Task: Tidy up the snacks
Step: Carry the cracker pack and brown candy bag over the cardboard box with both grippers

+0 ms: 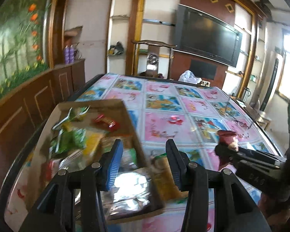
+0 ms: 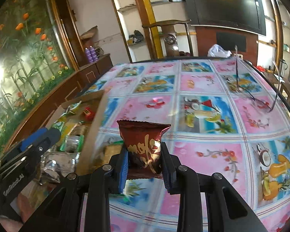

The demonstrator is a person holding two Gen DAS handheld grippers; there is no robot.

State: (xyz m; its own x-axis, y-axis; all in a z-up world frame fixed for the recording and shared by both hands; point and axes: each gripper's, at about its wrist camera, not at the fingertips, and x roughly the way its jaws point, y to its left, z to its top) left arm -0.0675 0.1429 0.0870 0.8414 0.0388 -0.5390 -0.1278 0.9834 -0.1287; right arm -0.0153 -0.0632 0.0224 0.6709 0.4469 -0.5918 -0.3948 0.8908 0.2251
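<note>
Above the table [image 2: 203,154], the right gripper [image 2: 145,160] is pinching a brown snack [image 2: 143,143]; the left gripper [image 1: 143,162] is hanging apart over the box [image 1: 125,116]. Judgement: carrying it level, releasing low inside.

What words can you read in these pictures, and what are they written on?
Gold lettering on the brown snack packet held in the right gripper: stylized, roughly "Mok", not sure.
Small red print along the packet's bottom edge: too small to read.
White lettering on the left gripper body: blurred, cannot read.
Embossed marks on the right gripper body seen from the left wrist: unclear.
Packets in the cardboard box: print blurred.
</note>
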